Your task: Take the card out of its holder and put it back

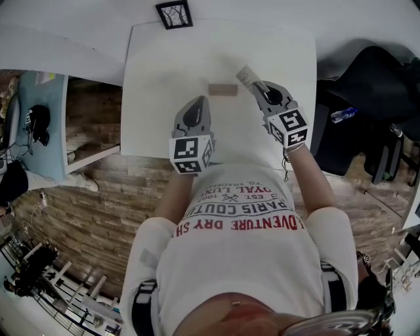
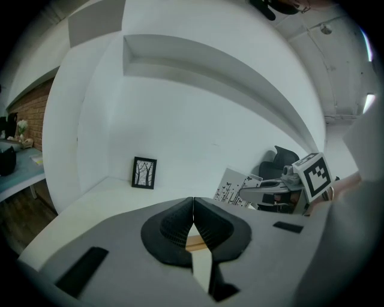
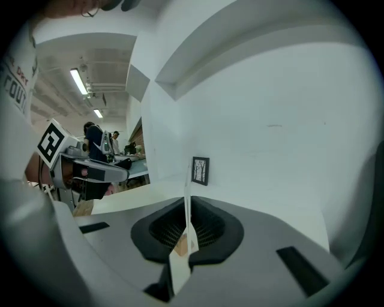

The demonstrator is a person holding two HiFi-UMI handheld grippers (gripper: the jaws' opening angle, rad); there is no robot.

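A small wooden card holder (image 1: 223,90) lies on the white table (image 1: 151,98), a little beyond both grippers. My right gripper (image 1: 258,86) is shut on a white card with black print (image 1: 245,75), held up just right of the holder. In the right gripper view the card (image 3: 186,201) stands edge-on between the pads, and the holder (image 3: 180,244) shows low behind it. My left gripper (image 1: 199,101) is shut with nothing in it, near the holder's left side. In the left gripper view the holder (image 2: 195,241) peeks out below the closed jaws, with the card (image 2: 236,187) to the right.
A small black picture frame (image 1: 174,14) stands at the table's far edge against the white wall. A dark chair with a bottle (image 1: 343,115) is to the right of the table. At the left stands a blue desk (image 1: 39,125), with brick-pattern floor below.
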